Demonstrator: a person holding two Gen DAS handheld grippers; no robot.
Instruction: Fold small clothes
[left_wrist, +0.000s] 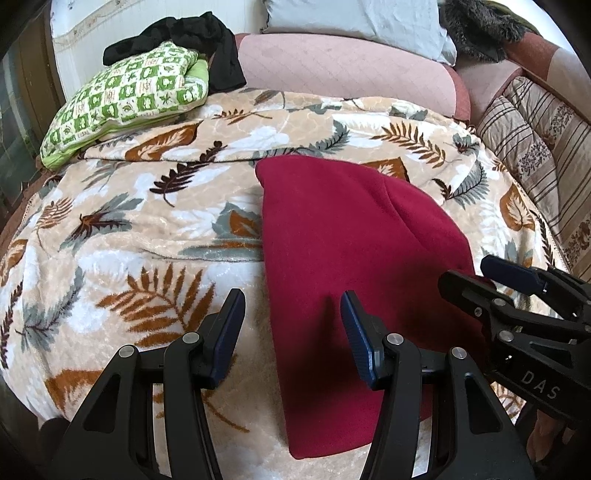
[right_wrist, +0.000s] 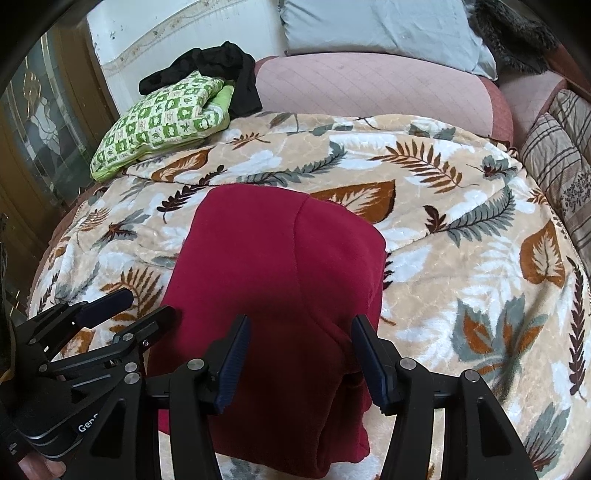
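— Cloth! A red cloth (left_wrist: 343, 258) lies on the bed, on top of a leaf blanket (left_wrist: 147, 229). Where are its edges?

— It looks folded into a long shape. The far end is round, and the near end comes close to the edge of the bed. A fold line runs along it (right_wrist: 299, 258).

— And the left hand-held gripper (left_wrist: 291, 332)?

— Its two fingers are wide apart. Nothing is between them but air. One blue finger pad (left_wrist: 354, 332) hangs over the red cloth, and the other is over the blanket, just beside the cloth's left edge.

— What about the right hand-held gripper (right_wrist: 299, 354)?

— Its fingers are wide apart too, and it holds nothing. Both fingers hang over the near part of the red cloth. It cannot be told if they touch it.

— Are the two close together?

— Yes, side by side near the cloth's near end.

— What else is on the bed?

— A green checked pillow (left_wrist: 125, 99) sits at the far left, with a black cloth (left_wrist: 207, 40) on it. A pink cushion (left_wrist: 340, 70) is behind the blanket, and a pale blue pillow (right_wrist: 380, 26) is behind that. A striped cushion (left_wrist: 535, 158) is at the right.
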